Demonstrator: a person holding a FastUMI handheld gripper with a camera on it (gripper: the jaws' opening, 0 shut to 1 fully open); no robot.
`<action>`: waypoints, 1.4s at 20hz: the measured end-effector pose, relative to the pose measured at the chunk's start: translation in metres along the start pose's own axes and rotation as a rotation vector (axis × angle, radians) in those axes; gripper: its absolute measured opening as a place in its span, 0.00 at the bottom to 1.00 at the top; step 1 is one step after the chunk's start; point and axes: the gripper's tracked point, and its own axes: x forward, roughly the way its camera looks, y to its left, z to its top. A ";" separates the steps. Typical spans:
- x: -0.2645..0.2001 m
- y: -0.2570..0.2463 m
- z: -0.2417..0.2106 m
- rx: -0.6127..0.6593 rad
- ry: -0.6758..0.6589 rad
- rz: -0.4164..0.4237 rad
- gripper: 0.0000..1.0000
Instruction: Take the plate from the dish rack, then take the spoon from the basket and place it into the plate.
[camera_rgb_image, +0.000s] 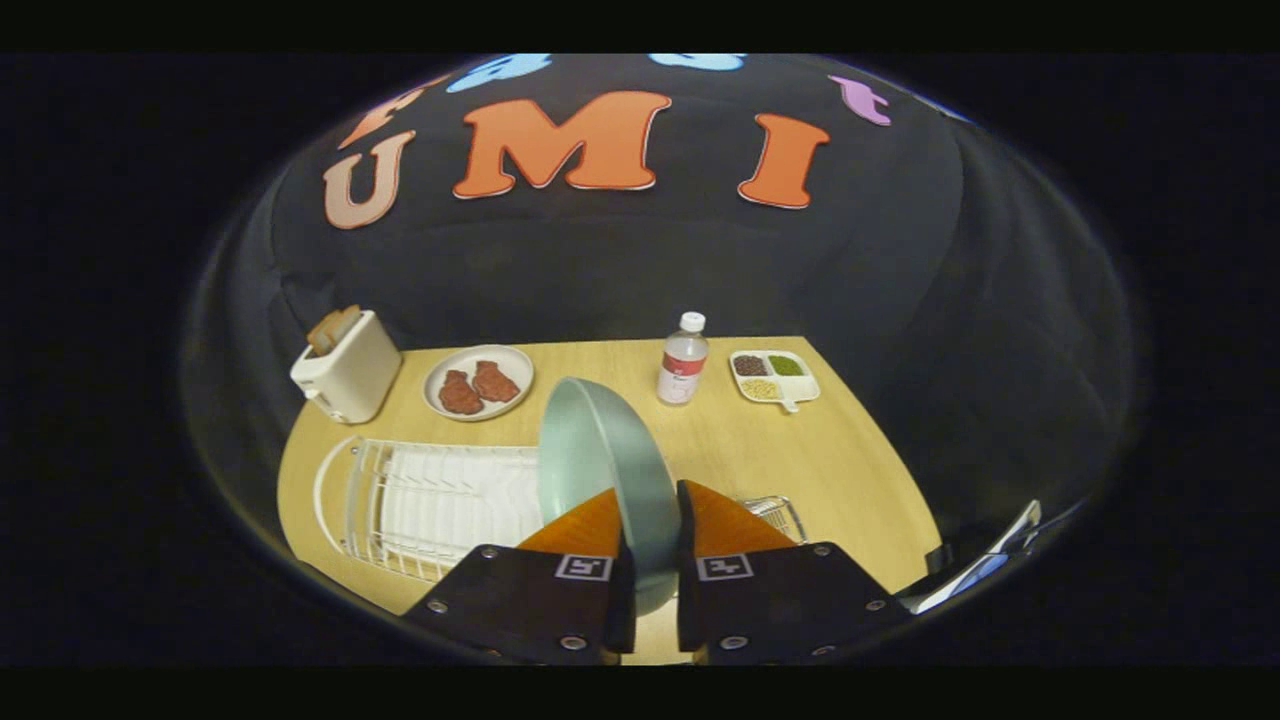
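1. Gripper (655, 500): fingers closed narrowly on the plate, one pressing each face, near its lower rim.
2. Plate (600, 450): pale green, held on edge between the fingers and lifted above the table; it rises ahead of them, tilted a little to the left, its hollow face turned left.
3. Rack (440, 505): white wire, lying on the table to the left of the fingers, below and behind the plate; no dish is seen in its slots.
4. Basket (775, 515): wire, just right of the fingers, mostly hidden by the right finger; its contents cannot be told.
5. Table (860, 470): light wood, beneath and beyond the fingers.
6. Toaster (345, 365): cream, far left beyond the rack, with bread standing in its slot.
7. Dish (478, 382): round, pale, beyond the rack and just right of the toaster, carrying two reddish-brown pieces of food.
8. Bottle (683, 362): clear with a white cap, upright, beyond the plate and slightly right.
9. Tray (773, 378): white, three compartments with dark, green and yellowish fillings, just right of the bottle.
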 end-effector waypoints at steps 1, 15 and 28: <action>-0.007 0.002 -0.004 0.034 0.004 0.046 0.16; -0.061 0.045 -0.160 0.419 0.218 0.487 0.16; -0.043 0.056 -0.280 0.532 0.340 0.585 0.16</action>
